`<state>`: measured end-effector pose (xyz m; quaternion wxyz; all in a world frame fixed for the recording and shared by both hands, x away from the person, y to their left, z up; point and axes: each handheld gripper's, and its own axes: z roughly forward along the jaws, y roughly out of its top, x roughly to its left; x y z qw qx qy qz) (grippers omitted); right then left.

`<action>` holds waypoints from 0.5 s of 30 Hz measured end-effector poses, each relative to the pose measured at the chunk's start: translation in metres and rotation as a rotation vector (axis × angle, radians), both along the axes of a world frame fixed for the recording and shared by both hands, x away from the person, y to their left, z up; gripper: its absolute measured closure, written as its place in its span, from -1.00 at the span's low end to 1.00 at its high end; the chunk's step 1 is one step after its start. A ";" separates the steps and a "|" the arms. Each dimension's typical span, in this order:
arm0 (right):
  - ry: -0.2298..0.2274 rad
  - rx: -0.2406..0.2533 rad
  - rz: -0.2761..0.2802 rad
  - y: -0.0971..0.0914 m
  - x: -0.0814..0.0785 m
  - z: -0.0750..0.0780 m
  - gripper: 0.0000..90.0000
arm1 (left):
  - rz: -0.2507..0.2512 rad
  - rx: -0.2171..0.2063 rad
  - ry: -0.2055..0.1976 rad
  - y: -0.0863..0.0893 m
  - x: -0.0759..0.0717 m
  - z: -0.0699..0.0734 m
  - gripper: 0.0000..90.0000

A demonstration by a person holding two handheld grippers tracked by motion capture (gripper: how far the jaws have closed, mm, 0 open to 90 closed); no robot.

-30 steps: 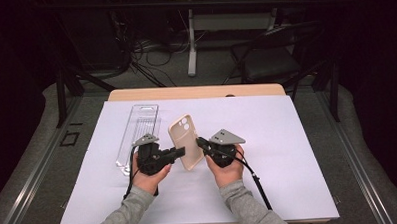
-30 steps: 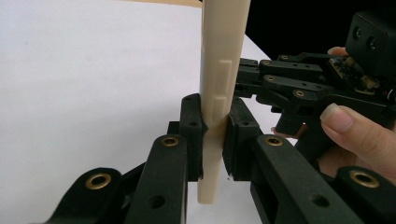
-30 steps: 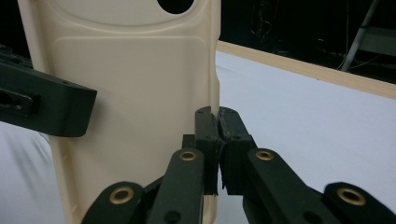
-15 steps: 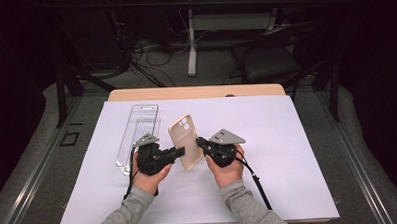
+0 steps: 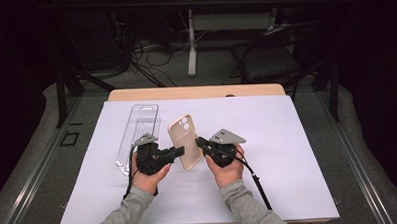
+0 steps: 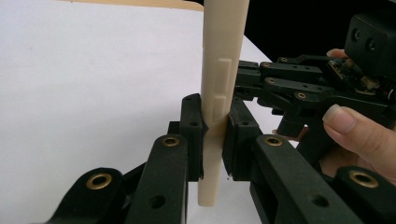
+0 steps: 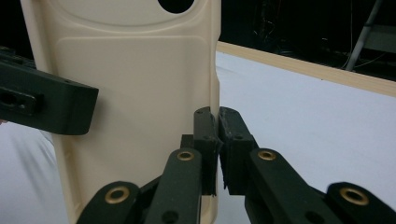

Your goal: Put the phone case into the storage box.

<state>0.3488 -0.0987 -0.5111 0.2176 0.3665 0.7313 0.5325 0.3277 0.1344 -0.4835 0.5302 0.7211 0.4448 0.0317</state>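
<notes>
Left hand-held gripper (image 5: 180,151): gripped in the person's left hand, low and left of centre in the high view; jaws clenched on the left long edge of the phone case (image 5: 185,142). Its own view shows the case edge-on, a cream strip with a raised side-button moulding, pinched between the two black pads (image 6: 192,126) and running past them both above and below.

Right hand-held gripper (image 5: 199,142): in the right hand, just right of the case, grey three-cornered plate on top, cable trailing toward the bottom edge. Jaws nearly together, nipping the right long edge of the case; in its own view the pads (image 7: 205,133) meet at the rim, the left pad overlapping the case's edge.

Items, largest first.

Tabletop (image 5: 298,153): wooden, covered by a white sheet, seen whole from the high view; both gripper views give patches of white sheet and a strip of wooden edge.

Clear plastic tray (image 5: 137,136): long, transparent, lying flat on the sheet at the left, just beyond the left hand.

Phone case, cream: held between the two grippers above the sheet, roughly upright, slightly tilted. The right gripper view gives its broad smooth face and part of the camera cut-out (image 7: 177,4) at the top; the left gripper view gives its thin side profile, with the opposite gripper and fingers (image 6: 359,130) behind it.
</notes>
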 end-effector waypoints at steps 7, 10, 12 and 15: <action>0.002 0.005 -0.004 -0.001 0.000 0.000 0.80 | 0.005 -0.003 0.001 0.002 0.001 0.000 0.78; 0.000 0.012 -0.004 -0.001 0.000 0.001 0.74 | 0.010 -0.006 0.003 0.004 0.001 0.000 0.79; -0.004 0.013 -0.005 -0.002 0.000 0.001 0.69 | 0.018 -0.008 0.000 0.006 0.003 0.000 0.78; -0.003 0.023 -0.003 -0.003 0.000 0.003 0.64 | 0.028 -0.010 0.000 0.009 0.004 0.000 0.78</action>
